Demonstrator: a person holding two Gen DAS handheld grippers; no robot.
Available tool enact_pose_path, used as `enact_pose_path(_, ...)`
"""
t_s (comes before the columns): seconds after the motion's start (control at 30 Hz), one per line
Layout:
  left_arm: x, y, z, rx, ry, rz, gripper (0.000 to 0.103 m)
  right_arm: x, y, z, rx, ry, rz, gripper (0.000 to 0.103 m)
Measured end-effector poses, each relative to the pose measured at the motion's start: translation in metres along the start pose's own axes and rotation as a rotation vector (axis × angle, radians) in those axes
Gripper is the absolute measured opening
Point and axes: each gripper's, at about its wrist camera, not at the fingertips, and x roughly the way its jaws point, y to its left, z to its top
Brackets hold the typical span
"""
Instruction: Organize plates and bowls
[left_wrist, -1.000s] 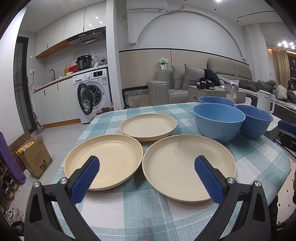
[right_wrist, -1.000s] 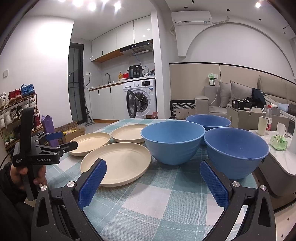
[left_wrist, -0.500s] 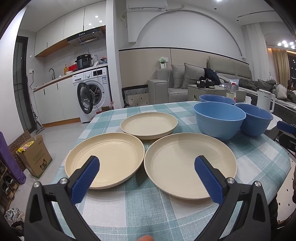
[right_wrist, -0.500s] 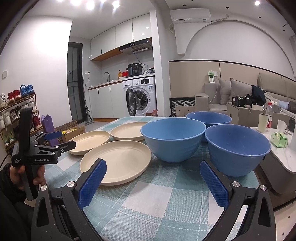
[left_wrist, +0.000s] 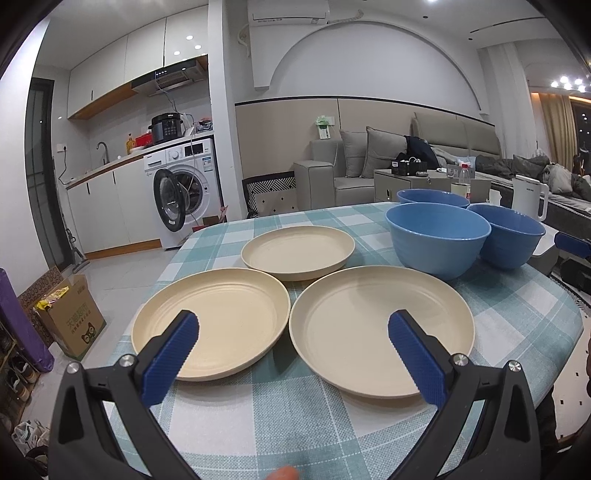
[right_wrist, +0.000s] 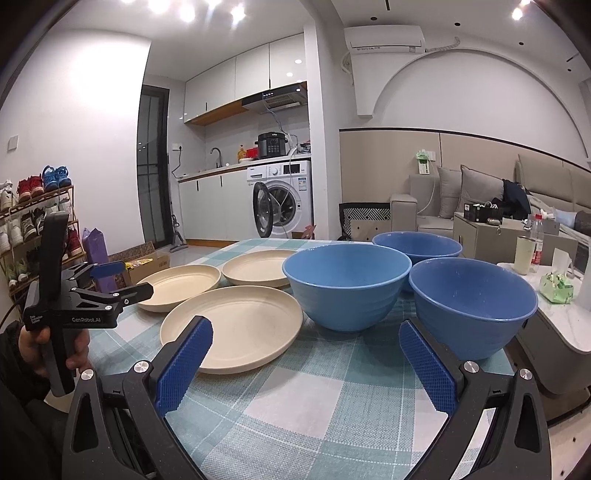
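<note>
Three cream plates lie on the checked tablecloth: a near left plate (left_wrist: 210, 321), a near right plate (left_wrist: 380, 328) and a far plate (left_wrist: 297, 251). Three blue bowls stand to their right: a near bowl (left_wrist: 437, 240), a right bowl (left_wrist: 511, 240) and a far bowl (left_wrist: 432, 197). My left gripper (left_wrist: 293, 332) is open and empty, above the near edges of the two near plates. My right gripper (right_wrist: 306, 343) is open and empty, in front of the near bowl (right_wrist: 347, 286) and right bowl (right_wrist: 472, 306). The left gripper also shows in the right wrist view (right_wrist: 110, 278).
The round table (left_wrist: 295, 424) ends close on the left and right. A cardboard box (left_wrist: 70, 314) sits on the floor at left. A low white side table (right_wrist: 554, 314) with a cup and a green pack stands right of the bowls. A shoe rack (right_wrist: 22, 218) is far left.
Both grippers have drifted slightly upward and back; the plates and bowls sit a little lower in view. Nothing was taken hold of.
</note>
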Motion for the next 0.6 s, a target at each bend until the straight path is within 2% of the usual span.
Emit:
enact_pose_path(0.13, -0.001, 0.001, 0.0, -0.001, -0.016, -0.014, 0.103, -0.001, 0.001, 0.0, -0.007, -0.015, 0.011, 0.103)
enact_pose_path(0.4, -0.011, 0.006, 0.005, -0.016, -0.089, -0.009, 0.103, 0.008, -0.002, -0.003, 0.023, 0.036, 0.022, 0.103)
enact_pose_path(0.6, -0.008, 0.01, 0.01, -0.033, -0.065, -0.01, 0.103, 0.008, -0.005, -0.001, 0.033, 0.036, 0.011, 0.103)
